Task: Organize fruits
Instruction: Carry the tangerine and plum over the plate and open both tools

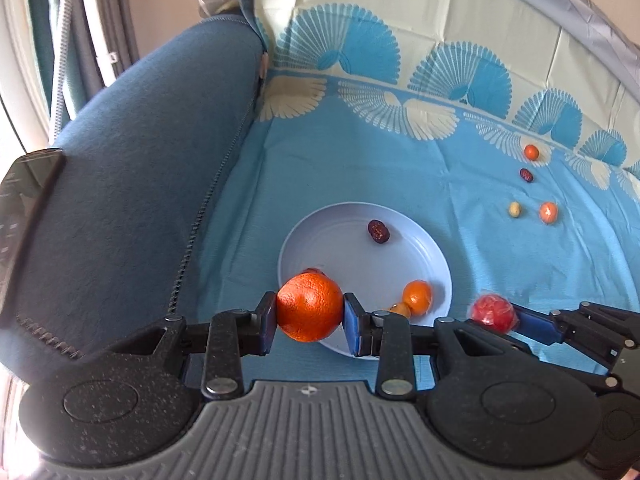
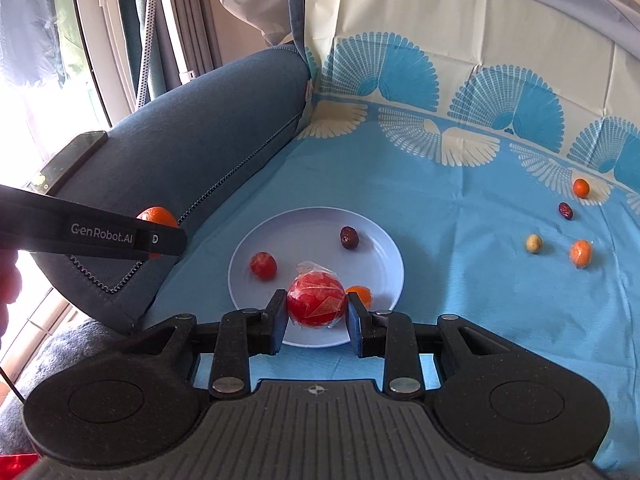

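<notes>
My left gripper (image 1: 310,312) is shut on a large orange (image 1: 310,306), held over the near left rim of the pale blue plate (image 1: 320,236). My right gripper (image 2: 317,312) is shut on a red fruit in clear wrap (image 2: 316,300), above the plate's (image 2: 304,220) near edge. On the plate lie a dark date (image 2: 349,237), a small red wrapped fruit (image 2: 263,265) and a small orange fruit (image 2: 360,295). In the left wrist view the date (image 1: 378,231) and the small orange fruit (image 1: 417,297) show too, and the right gripper holds the red fruit (image 1: 492,312) at lower right.
The plate rests on a blue patterned cloth (image 2: 460,208). Several loose small fruits lie at the right: an orange one (image 2: 581,188), a dark date (image 2: 565,210), a pale one (image 2: 533,243) and a wrapped orange one (image 2: 581,253). A blue sofa arm (image 1: 132,184) with a phone (image 1: 24,200) stands left.
</notes>
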